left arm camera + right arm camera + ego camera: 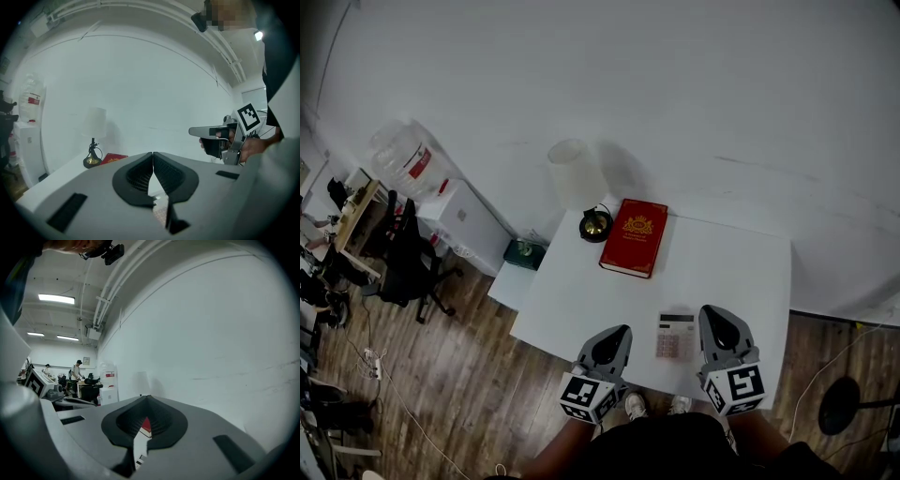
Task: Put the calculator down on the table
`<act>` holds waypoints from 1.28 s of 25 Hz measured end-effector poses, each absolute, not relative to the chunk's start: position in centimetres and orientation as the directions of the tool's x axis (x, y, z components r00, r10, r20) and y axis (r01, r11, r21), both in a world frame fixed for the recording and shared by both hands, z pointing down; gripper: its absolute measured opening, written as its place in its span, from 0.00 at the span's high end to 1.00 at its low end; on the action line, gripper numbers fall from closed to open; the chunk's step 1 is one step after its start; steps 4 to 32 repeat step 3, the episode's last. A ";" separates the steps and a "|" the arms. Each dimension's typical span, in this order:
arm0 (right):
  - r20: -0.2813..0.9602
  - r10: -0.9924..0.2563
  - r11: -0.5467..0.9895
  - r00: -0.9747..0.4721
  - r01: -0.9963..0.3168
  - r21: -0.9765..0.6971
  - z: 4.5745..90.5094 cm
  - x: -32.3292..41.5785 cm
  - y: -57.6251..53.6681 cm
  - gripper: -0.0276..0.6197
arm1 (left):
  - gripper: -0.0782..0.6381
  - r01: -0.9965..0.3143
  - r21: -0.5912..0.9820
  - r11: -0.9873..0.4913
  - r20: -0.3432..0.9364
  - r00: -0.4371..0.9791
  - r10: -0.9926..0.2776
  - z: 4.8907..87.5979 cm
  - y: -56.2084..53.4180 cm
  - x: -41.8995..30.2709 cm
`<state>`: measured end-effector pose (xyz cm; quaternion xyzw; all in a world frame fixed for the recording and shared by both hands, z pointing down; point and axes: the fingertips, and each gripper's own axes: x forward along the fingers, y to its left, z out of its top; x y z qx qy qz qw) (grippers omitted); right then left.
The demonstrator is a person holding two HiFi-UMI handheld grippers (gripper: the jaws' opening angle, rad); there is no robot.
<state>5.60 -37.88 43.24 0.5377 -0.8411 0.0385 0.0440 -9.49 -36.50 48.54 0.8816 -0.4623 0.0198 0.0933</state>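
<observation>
The calculator lies flat on the white table near its front edge, between my two grippers and touched by neither. To its left, my left gripper is held above the table edge; its jaws meet at the tip with nothing in them. On the calculator's right is my right gripper, its jaws shut and empty as well. In the left gripper view the right gripper shows off to the right, held in a hand.
A red book lies at the back of the table, beside a small lamp with a white shade. A white cabinet and a water jug stand to the left, with office chairs on the wooden floor.
</observation>
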 end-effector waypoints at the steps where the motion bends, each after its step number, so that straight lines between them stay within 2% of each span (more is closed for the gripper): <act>1: 0.115 -0.902 0.418 -0.417 -0.908 -0.014 43.2 5.6 -37.9 0.93 | 0.86 -0.820 0.140 -0.556 0.122 0.571 -0.812 48.4 -36.5 -9.4; 32: 0.114 -0.902 0.417 -0.416 -0.909 -0.007 43.1 5.6 -37.8 0.93 | 0.86 -0.820 0.132 -0.557 0.123 0.571 -0.812 48.3 -36.5 -9.3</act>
